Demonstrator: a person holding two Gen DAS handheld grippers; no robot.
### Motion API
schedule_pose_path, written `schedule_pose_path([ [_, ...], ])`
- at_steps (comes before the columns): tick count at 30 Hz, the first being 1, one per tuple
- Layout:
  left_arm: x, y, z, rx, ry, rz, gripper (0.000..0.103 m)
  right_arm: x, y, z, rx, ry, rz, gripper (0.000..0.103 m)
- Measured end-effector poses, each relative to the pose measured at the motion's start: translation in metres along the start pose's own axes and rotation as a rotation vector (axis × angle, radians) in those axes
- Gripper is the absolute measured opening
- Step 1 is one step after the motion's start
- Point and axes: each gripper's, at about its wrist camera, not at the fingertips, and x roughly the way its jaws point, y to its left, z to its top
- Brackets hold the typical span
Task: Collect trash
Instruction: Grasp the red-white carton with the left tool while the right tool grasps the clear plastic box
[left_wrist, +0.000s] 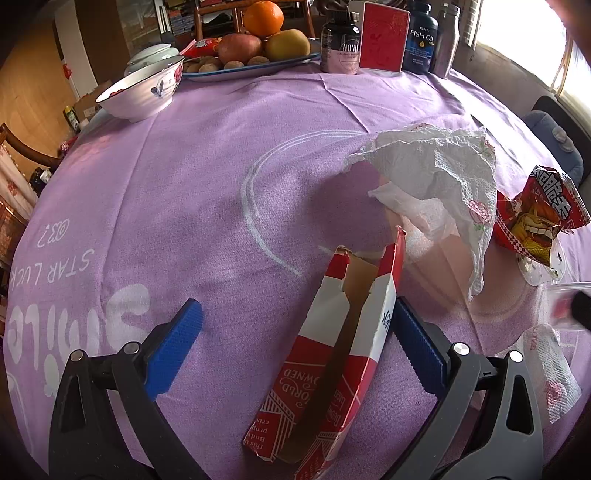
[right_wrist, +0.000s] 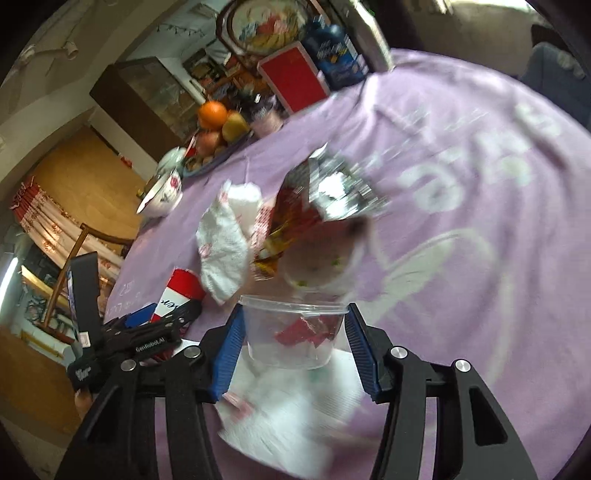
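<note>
A cardboard box (left_wrist: 332, 354) lies on the tablecloth (left_wrist: 184, 192) between the left gripper's (left_wrist: 299, 343) fingers, close against the right finger and well apart from the left one. Beyond it to the right lies a crumpled paper towel (left_wrist: 439, 177), with a snack wrapper (left_wrist: 532, 214) just right of that. At the table's far edge, a bowl (left_wrist: 142, 92) sits left of a fruit plate (left_wrist: 251, 68), and bottles (left_wrist: 340, 42) stand to the right. In the right wrist view, a plastic cup (right_wrist: 293, 334) sits between the right gripper's (right_wrist: 293, 350) fingers on another paper towel (right_wrist: 295, 413).
</note>
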Motion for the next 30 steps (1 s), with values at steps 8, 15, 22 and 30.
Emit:
schedule_pose_path([
  [8,0.001,0.0,0.0,0.008,0.012,-0.011,0.097,-0.024,-0.046,-0.008,0.013,-0.051,-0.133,0.054],
  [15,0.0,-0.001,0.001,0.028,0.008,-0.018,0.096,-0.021,-0.053,-0.017,-0.007,-0.05,-0.14,0.055],
  [22,-0.008,-0.008,0.001,0.075,-0.024,-0.044,0.066,-0.021,-0.053,-0.019,0.002,-0.053,-0.145,0.064],
  [30,-0.016,-0.011,0.0,0.093,-0.049,-0.073,0.042,-0.023,-0.054,-0.018,0.015,-0.067,-0.153,0.069],
])
